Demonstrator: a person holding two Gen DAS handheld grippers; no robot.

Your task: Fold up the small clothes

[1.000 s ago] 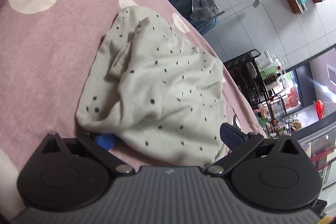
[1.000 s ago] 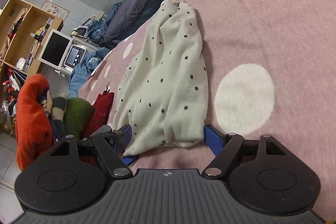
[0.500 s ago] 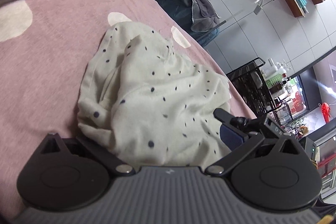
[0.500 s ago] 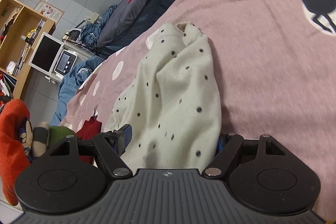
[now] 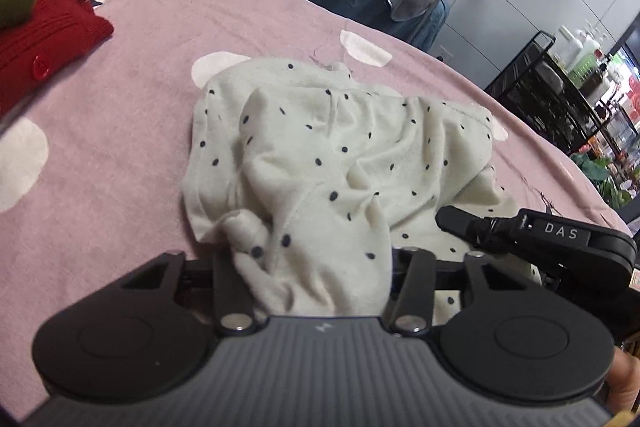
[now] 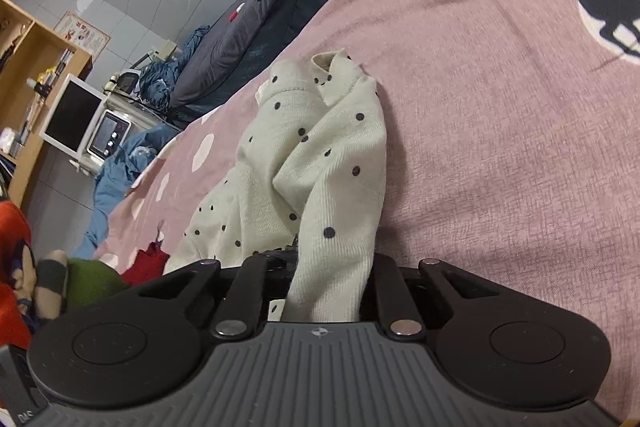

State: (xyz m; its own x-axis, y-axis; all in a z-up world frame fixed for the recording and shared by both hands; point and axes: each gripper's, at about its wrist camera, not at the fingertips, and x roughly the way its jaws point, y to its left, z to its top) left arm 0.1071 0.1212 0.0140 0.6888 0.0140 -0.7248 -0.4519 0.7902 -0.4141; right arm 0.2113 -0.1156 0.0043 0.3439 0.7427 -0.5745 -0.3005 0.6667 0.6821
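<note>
Left claw [image 5: 320,275] is closing on a bunched near edge of the cream polka-dot garment [image 5: 340,155]; right claw [image 6: 328,291] is closing on another near edge. Garment lies crumpled on the pink bed [image 5: 140,107], stretching away from both claws, right claw beside your left.

Pink dotted bedspread [image 5: 160,75] under cream spotted garment [image 5: 332,155], red knit [image 5: 44,43].

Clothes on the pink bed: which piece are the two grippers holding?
The cream dotted garment, bunched in both the left gripper and right gripper as their jaws close. The red knit lies untouched.
</note>
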